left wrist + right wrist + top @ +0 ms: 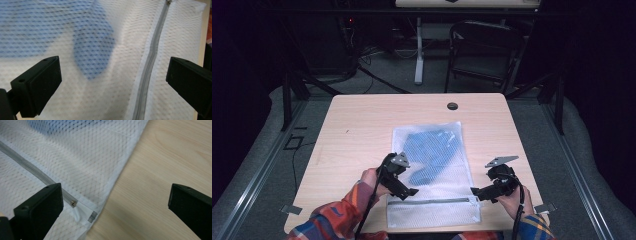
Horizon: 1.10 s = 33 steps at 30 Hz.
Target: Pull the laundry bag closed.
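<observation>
Mesh bag (434,172) flat on table (357,125), near edge, blue cloth (429,152) inside, zipper (432,201) shut along near end (likely why hands are off).

Left gripper (412,191) over bag's left side, jaws spread, nothing between.

Right gripper (474,191) by zipper pull (73,203), jaws spread, empty.

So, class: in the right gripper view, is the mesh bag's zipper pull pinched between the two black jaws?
No: the zipper pull lies on the mesh bag beside one jaw, and the right gripper stands wide open.
</observation>
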Each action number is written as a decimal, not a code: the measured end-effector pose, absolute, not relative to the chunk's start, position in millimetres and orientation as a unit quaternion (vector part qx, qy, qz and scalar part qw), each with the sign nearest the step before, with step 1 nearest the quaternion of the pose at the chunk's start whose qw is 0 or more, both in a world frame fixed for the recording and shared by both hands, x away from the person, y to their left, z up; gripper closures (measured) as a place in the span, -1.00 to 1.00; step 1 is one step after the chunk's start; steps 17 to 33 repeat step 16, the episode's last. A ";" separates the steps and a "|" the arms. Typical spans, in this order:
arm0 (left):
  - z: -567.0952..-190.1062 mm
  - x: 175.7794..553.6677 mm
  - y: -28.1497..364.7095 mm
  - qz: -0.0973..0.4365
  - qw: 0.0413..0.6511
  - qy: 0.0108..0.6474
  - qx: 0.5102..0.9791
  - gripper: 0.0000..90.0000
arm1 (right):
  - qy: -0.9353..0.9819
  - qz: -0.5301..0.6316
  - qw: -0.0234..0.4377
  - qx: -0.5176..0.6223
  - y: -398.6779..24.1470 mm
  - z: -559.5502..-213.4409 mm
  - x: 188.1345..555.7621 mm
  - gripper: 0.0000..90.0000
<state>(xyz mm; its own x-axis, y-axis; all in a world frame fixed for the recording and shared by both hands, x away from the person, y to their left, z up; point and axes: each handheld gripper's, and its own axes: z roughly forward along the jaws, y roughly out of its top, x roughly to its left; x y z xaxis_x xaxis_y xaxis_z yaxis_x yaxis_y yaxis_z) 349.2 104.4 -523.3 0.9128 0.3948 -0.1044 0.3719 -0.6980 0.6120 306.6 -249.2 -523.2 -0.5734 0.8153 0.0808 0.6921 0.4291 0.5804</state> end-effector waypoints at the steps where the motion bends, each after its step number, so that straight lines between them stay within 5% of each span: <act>1: -521.6 350.2 111.7 0.021 0.333 0.216 0.918 -1.00 | 0.838 0.288 0.109 0.451 -251.0 -523.4 306.6 -1.00; 16: -536.7 385.8 180.8 0.026 0.306 0.322 0.895 -1.00 | 0.809 0.258 0.153 0.506 -285.3 -536.4 316.4 -1.00; 33: -536.7 385.8 180.8 0.026 0.306 0.322 0.895 -1.00 | 0.809 0.258 0.153 0.506 -285.3 -536.4 316.4 -1.00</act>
